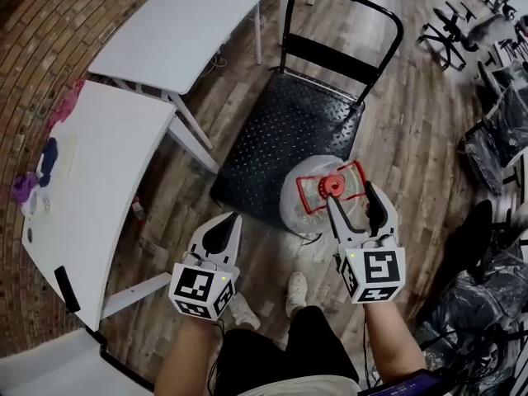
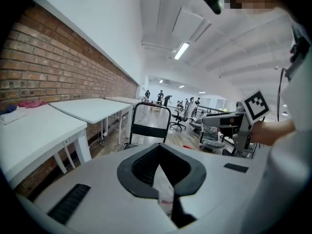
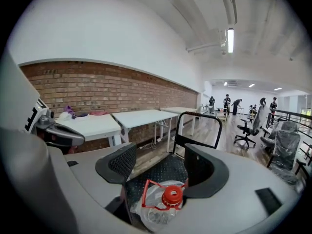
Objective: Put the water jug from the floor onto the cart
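Observation:
The clear water jug [image 1: 307,195] with a red cap and a red carry handle stands upright at the near right corner of the black cart [image 1: 280,130]. I cannot tell whether its base is on the deck or on the floor. My right gripper [image 1: 351,195] is open just above and in front of it. In the right gripper view the jug [image 3: 156,211] sits low between the wide jaws of the gripper [image 3: 160,157], and no pad presses on it. My left gripper [image 1: 231,221] hangs to the left of the cart's corner, shut with nothing seen in it.
White tables [image 1: 99,180] stand along the brick wall on the left, and another table [image 1: 181,23] lies beyond. The cart's upright push handle [image 1: 338,23] is at its far end. Office chairs [image 1: 450,31] and black wrapped chairs [image 1: 495,139] crowd the right side. The person's shoes [image 1: 295,291] are close behind the jug.

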A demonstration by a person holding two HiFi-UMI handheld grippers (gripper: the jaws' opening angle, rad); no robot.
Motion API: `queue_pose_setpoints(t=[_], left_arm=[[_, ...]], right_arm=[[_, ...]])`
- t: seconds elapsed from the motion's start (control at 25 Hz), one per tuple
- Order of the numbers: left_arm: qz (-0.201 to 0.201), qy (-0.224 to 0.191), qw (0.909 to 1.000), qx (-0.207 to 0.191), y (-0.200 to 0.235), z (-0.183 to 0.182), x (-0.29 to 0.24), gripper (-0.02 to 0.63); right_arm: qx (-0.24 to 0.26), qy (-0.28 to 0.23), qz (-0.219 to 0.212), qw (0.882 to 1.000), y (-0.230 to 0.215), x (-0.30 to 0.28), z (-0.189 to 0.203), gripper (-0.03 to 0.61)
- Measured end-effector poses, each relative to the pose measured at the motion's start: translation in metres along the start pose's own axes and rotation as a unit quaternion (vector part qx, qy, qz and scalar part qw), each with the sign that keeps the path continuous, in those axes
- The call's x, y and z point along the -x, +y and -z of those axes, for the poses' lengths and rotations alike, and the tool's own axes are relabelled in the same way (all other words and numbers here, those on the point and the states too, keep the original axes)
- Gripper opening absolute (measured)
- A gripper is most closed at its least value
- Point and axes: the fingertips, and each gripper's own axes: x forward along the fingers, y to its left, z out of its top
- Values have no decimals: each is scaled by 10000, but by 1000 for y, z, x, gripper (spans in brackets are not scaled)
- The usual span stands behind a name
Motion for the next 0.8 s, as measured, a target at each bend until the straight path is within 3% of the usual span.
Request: queue_pose_setpoints(t=[0.32,0.56,0.8], left_arm=[[249,-576,9976,-300,-9,-48,82,-2],[638,-944,9928,-377,-11,-82,132,-2],[1033,-925,9893,-444,-30,-85,175,-2]], right_arm=[[-7,-434,229,9988,64,88,-52,309],[-4,-759,633,9951,101,147,-81,249],[56,-999,705,9925,127,201,-105,172]])
